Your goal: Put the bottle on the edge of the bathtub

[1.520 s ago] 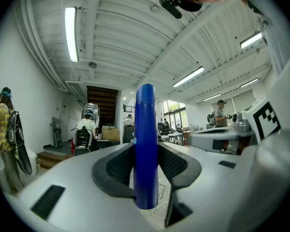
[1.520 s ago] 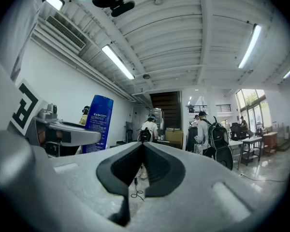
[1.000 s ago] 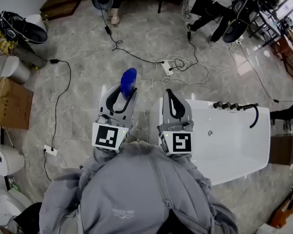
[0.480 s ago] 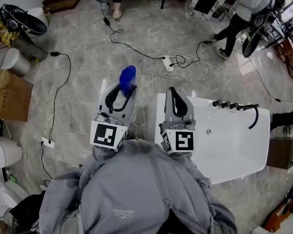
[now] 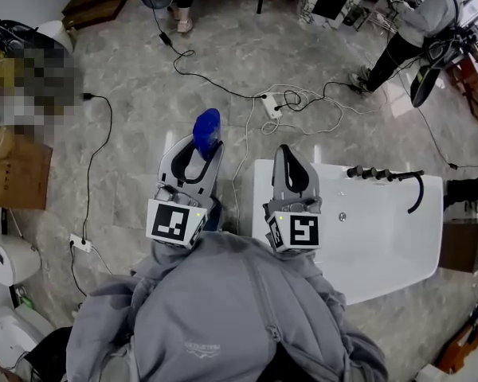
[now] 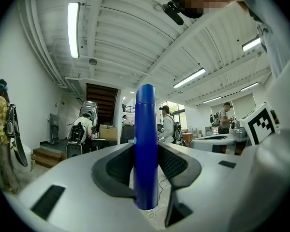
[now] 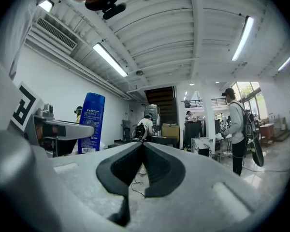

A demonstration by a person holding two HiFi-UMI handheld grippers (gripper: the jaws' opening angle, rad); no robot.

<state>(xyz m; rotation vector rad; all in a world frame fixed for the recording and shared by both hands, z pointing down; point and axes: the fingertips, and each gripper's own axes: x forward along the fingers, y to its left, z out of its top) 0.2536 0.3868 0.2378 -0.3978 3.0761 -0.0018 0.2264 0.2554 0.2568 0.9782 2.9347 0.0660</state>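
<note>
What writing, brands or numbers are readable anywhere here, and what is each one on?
Nothing here can be read as text.
Print and barcode on the bottle: too blurred to read.
Small logo on the grey sweatshirt: too small to read.
Patterns on the left cube and right cube: black-and-white markers, not words.

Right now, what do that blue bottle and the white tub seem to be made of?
The bottle looks like plastic with a smooth, slightly glossy finish: its blue is even, with soft highlights and a printed label. The bathtub looks like glossy white acrylic or enamel, though I can't tell which: it is seamless, with a rounded rim and a smooth bright surface.
</note>
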